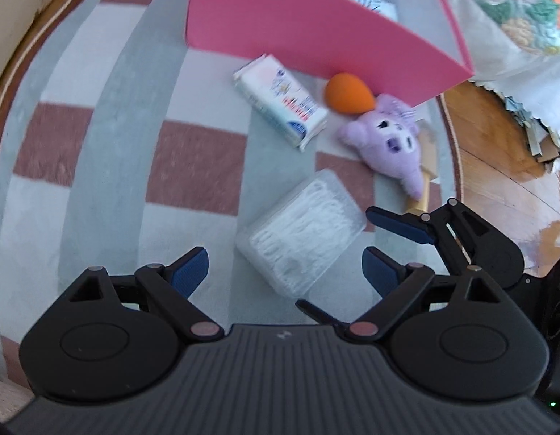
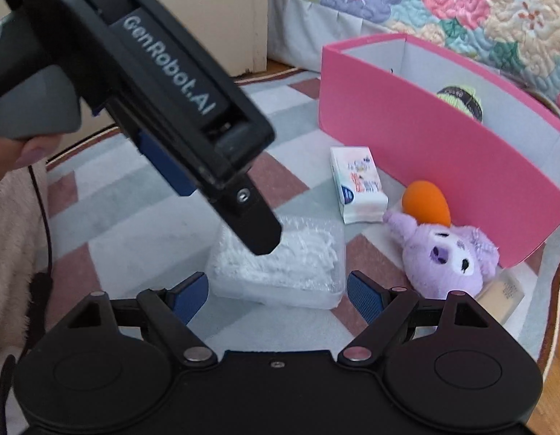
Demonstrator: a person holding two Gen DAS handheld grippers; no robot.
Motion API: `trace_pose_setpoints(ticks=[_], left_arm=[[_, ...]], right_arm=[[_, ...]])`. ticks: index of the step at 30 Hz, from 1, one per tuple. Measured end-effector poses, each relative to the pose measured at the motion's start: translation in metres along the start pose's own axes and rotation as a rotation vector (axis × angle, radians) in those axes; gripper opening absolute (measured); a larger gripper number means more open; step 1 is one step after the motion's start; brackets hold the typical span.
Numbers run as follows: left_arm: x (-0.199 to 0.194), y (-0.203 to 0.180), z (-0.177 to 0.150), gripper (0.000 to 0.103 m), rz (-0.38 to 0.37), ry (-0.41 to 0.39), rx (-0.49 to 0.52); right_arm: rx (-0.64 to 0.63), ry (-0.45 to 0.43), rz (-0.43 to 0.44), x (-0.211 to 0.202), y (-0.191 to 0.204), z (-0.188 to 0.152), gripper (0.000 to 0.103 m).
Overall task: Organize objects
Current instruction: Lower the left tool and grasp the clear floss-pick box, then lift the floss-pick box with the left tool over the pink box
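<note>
Left gripper (image 1: pixel 285 272) wide apart, nothing held, over clear box (image 1: pixel 301 232) of white sticks. Right gripper (image 2: pixel 278 295) also wide, empty, near same box.

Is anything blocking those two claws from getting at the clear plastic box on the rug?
Nothing visible is. The clear box lies alone on the rug, just ahead of the open left gripper and the open right gripper. The tissue pack and purple plush sit farther off, beside the pink bin.

checked grey, white and red rug (image 1: pixel 99 166) on wood floor (image 1: pixel 497 159); floral quilt (image 2: pixel 461 11) behind.
</note>
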State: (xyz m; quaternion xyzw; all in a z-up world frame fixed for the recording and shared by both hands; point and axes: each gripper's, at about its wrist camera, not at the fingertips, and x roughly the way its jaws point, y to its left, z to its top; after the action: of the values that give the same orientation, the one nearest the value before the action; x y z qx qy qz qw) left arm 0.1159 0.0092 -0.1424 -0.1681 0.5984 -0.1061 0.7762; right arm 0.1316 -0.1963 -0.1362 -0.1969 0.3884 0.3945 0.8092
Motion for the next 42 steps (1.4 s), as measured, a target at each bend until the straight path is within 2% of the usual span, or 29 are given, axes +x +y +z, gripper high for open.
trace_pose_setpoints(ticks=[2,4,6,9,10,11,15,17,18,22,24,26,29,32,35,39,42], left_arm=[[0.004,0.001,-0.001,0.092,-0.001,0.014,0.001],[0.004,0.001,-0.001,0.088,0.03,-0.015,-0.004],[0.004,-0.001,0.0,0.087,0.053,-0.032,0.011],[0.006,0.003,0.0,0.072,0.037,-0.03,-0.015],[0.006,0.003,0.0,0.065,0.039,-0.033,-0.016],[0.006,0.003,0.0,0.063,0.046,-0.037,-0.015],[0.007,0.009,0.001,0.058,0.04,-0.042,-0.042],[0.009,0.011,0.002,0.058,0.054,-0.046,-0.047],[0.012,0.012,0.002,0.063,0.069,-0.05,-0.039],[0.014,0.017,0.003,0.063,0.045,-0.062,-0.072],[0.015,0.016,0.002,0.059,0.03,-0.065,-0.071],[0.017,0.016,0.001,0.05,-0.022,-0.046,-0.08],[0.019,0.014,0.0,0.05,-0.031,-0.058,-0.088],[0.023,0.013,-0.002,0.056,-0.036,-0.089,-0.107],[0.022,0.003,-0.003,0.057,-0.007,-0.108,-0.045],[0.013,-0.005,-0.009,0.049,0.021,-0.116,0.021],[0.0,-0.013,-0.015,0.048,0.014,-0.126,0.055]], right_arm=[[0.016,0.011,0.012,0.006,-0.002,-0.001,0.089],[0.048,0.01,0.028,0.009,-0.004,0.0,0.089],[0.139,0.006,0.05,0.012,-0.009,0.001,0.09],[0.269,0.005,0.058,0.016,-0.013,0.002,0.091],[0.288,0.005,0.052,0.016,-0.012,0.003,0.091],[0.296,0.005,0.044,0.016,-0.011,0.003,0.091],[0.271,0.005,0.012,0.014,-0.003,0.003,0.091],[0.245,0.009,-0.001,0.015,-0.001,0.003,0.09],[0.229,0.014,-0.01,0.016,0.0,0.003,0.09],[0.179,0.026,-0.045,0.021,0.001,0.003,0.09],[0.166,0.018,-0.048,0.02,0.001,0.003,0.09],[0.167,0.004,-0.033,0.018,0.0,0.002,0.086],[0.15,-0.018,-0.052,0.02,0.001,-0.002,0.083],[0.148,-0.039,-0.076,0.022,0.002,-0.007,0.083],[0.169,-0.047,-0.078,0.022,0.001,-0.007,0.083],[0.169,-0.039,-0.086,0.015,0.001,-0.005,0.081],[0.143,-0.064,-0.106,0.0,0.005,-0.006,0.08]])
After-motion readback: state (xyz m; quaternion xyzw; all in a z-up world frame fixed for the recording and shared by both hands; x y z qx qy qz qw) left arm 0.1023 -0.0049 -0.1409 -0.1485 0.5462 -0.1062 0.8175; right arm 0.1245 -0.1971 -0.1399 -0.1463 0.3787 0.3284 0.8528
